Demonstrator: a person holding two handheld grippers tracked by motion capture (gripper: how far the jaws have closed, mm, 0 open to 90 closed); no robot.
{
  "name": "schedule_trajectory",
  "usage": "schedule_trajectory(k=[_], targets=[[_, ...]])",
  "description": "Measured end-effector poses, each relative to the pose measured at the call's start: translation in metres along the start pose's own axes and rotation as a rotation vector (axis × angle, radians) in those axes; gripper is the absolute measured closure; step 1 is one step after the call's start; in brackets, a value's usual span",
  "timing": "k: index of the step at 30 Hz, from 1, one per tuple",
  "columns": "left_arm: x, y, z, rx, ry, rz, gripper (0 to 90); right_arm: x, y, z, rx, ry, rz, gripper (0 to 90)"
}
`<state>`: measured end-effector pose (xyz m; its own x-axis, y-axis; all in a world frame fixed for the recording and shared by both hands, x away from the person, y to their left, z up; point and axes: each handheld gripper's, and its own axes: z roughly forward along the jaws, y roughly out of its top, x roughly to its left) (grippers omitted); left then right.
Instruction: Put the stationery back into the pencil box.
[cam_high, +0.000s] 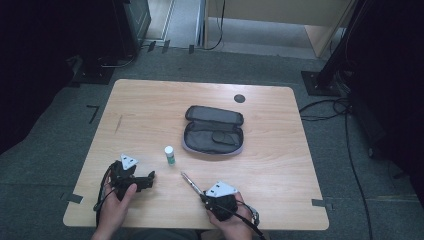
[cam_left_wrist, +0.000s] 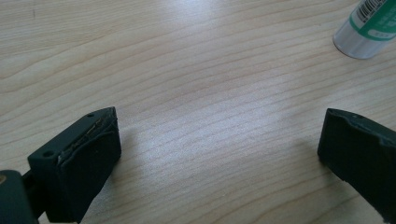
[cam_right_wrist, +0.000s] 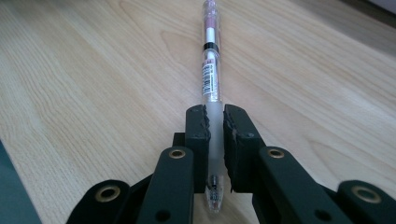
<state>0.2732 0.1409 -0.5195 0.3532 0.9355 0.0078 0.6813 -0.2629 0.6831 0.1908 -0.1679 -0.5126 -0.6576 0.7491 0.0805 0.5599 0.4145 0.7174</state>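
Near the table's (cam_high: 280, 165) front edge, right hand-held gripper (cam_right_wrist: 215, 122) clamped on pen (cam_right_wrist: 210, 70), left hand-held gripper (cam_left_wrist: 219, 144) agape.

A barcode is printed on the white and green label of the small bottle (cam_left_wrist: 369, 25) in the left gripper view, at the bottle's top end; the pale lettering on the green band beside it is too blurred to be read. In the right gripper view, a narrow sticker with a barcode and tiny print is carried on the clear barrel of the pen (cam_right_wrist: 210, 79), just beyond the black band; none of its characters can be made out. No other writing can be read.
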Motion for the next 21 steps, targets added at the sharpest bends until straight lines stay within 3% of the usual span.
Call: schedule_trajectory(k=[7, 21], targets=[[0.0, 0.0, 0.0, 0.001, 0.0, 0.002, 0.0, -0.022, 0.007, -0.017, -0.043, -0.01, 0.01, 81.4], [0.0, 0.0, 0.0, 0.001, 0.0, 0.002, 0.0, -0.051, 0.033, -0.039, -0.094, -0.044, -0.007, 81.4]])
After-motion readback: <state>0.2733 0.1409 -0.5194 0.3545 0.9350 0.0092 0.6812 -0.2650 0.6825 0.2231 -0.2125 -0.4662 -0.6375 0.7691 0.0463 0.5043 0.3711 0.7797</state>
